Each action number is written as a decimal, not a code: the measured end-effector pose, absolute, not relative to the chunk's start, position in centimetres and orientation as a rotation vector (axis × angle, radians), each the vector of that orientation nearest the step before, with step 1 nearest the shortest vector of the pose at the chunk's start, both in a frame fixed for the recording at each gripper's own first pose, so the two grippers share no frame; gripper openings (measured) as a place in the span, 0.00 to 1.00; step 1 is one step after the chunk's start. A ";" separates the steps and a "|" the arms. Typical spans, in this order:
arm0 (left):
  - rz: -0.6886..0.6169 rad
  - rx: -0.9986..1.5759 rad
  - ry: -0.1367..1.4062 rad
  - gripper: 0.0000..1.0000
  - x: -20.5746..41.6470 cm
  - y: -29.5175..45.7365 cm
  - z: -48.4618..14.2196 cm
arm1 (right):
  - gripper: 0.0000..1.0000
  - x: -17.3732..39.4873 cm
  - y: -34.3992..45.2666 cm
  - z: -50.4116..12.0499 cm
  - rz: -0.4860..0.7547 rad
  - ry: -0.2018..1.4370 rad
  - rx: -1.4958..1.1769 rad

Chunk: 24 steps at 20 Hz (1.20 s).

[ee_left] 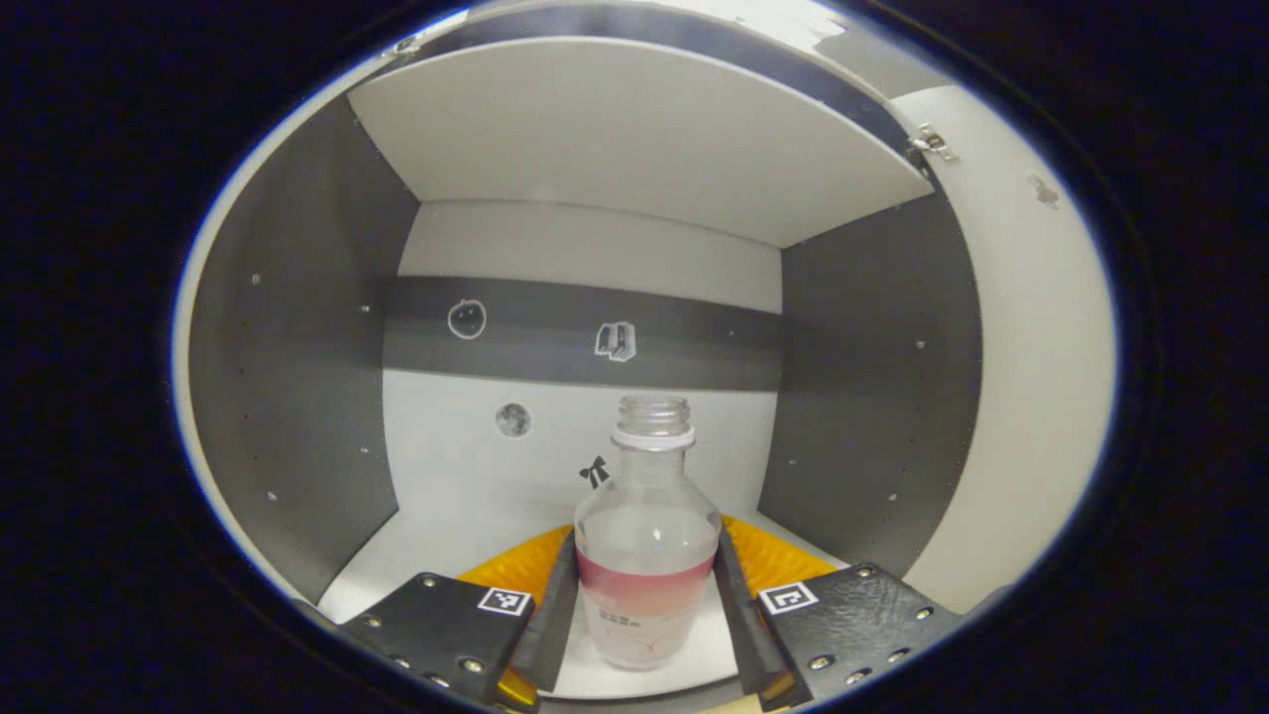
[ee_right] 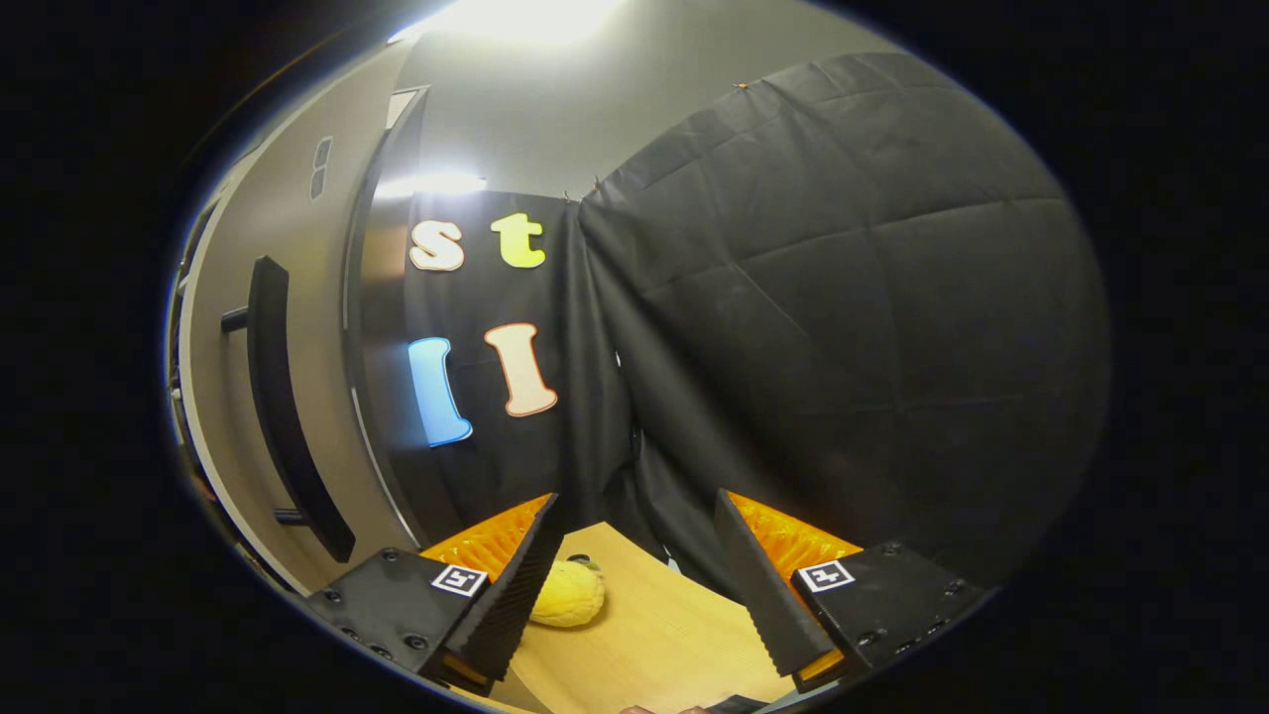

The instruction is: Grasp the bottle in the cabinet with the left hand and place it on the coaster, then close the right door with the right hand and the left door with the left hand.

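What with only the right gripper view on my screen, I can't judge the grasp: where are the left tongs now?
Observer: In the left gripper view, the left tongs are inside the cabinet, with the bottle between their fingers.
Operator: Is the bottle upright?
Observer: Yes, it stands upright on the cabinet floor, and its neck has no cap.
Operator: Gripped already?
Observer: The fingers lie close along both sides of it, but I cannot tell whether they press.
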<state>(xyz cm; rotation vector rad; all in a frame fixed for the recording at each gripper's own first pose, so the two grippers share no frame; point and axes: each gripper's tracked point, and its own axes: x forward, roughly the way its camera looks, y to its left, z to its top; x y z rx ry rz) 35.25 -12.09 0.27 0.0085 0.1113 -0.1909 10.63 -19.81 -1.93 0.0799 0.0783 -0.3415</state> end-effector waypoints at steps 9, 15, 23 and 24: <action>-0.301 -0.050 0.063 0.68 23.1 -11.9 6.9 | 0.92 10.4 -18.8 -0.8 -0.339 0.067 0.054; -0.316 -0.038 0.143 0.67 16.5 -11.0 3.9 | 0.92 9.2 -17.9 1.1 -0.319 0.032 0.034; -0.461 -0.101 0.224 0.68 8.3 -12.2 -4.7 | 0.98 4.8 -17.2 2.9 -0.352 -0.008 0.033; -0.468 -0.106 0.240 0.68 7.5 -12.3 -6.1 | 0.98 4.3 -17.0 3.1 -0.353 -0.013 0.034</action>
